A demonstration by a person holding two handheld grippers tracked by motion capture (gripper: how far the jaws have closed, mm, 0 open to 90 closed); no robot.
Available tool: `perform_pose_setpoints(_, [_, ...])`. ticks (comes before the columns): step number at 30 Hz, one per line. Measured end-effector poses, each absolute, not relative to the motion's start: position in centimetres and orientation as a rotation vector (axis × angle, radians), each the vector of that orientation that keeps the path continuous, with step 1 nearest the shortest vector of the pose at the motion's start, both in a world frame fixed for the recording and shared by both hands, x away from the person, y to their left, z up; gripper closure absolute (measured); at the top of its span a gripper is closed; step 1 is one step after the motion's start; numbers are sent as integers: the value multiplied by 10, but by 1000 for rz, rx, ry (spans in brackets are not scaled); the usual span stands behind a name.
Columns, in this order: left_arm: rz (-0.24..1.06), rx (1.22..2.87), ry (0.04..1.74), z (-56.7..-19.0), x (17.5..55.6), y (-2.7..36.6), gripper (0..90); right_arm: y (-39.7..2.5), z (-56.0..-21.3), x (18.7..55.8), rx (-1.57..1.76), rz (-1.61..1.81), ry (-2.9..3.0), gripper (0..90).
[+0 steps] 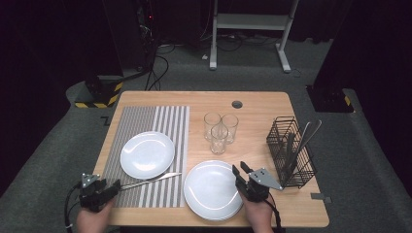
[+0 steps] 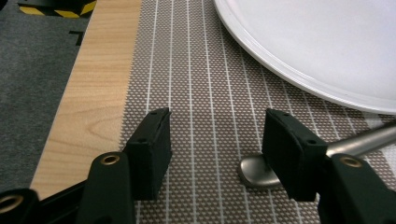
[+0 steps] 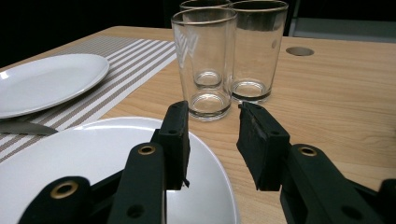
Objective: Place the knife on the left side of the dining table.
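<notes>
A table knife (image 1: 149,180) of plain brushed metal is seen at the lower left of the high view, laid slantwise on the striped placemat (image 1: 145,121) just below the left white plate (image 1: 147,154). In the left gripper view its rounded handle end (image 2: 254,170) lies flat on the mat, partly hidden behind one pad; the left gripper (image 2: 215,149) is held wide apart around it, nothing clamped. The right gripper (image 3: 212,140) is seen moderately parted and empty above the rim of the nearer plate (image 3: 93,154), lower centre, with three clear glasses (image 3: 205,60) beyond.

Knife (image 2: 261,170) handle partly behind the left gripper's (image 2: 215,144) black pad (plate (image 2: 327,42) cropped by the frame edge)
</notes>
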State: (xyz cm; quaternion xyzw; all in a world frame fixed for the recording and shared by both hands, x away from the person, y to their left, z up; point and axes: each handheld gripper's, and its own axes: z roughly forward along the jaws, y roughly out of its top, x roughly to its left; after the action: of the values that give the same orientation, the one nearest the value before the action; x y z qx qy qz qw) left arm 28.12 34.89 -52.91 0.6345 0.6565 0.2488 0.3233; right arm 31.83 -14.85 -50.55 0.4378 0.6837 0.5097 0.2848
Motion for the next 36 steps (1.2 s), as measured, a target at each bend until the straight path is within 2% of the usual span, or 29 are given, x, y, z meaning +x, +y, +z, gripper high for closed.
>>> perform_pose_setpoints(9, [583, 1680, 1671, -528, 273, 336, 375, -150, -505, 318, 1175, 1369, 1826, 632])
perform_pose_setpoints(14, [590, 1721, 1648, -529, 274, 330, 337, -150, -505, 318, 1177, 1371, 1826, 632])
perform_pose_setpoints(19, [609, 1752, 1638, -529, 276, 329, 343, -150, -506, 318, 1180, 1374, 1824, 633])
perform_pose_setpoints(32, [571, 1784, 1586, -527, 281, 346, 594, -150, -508, 318, 1184, 1375, 1828, 634])
perform_pose_setpoints(36, [578, 1797, 1578, -527, 284, 349, 634, -149, -508, 318, 1183, 1375, 1829, 635])
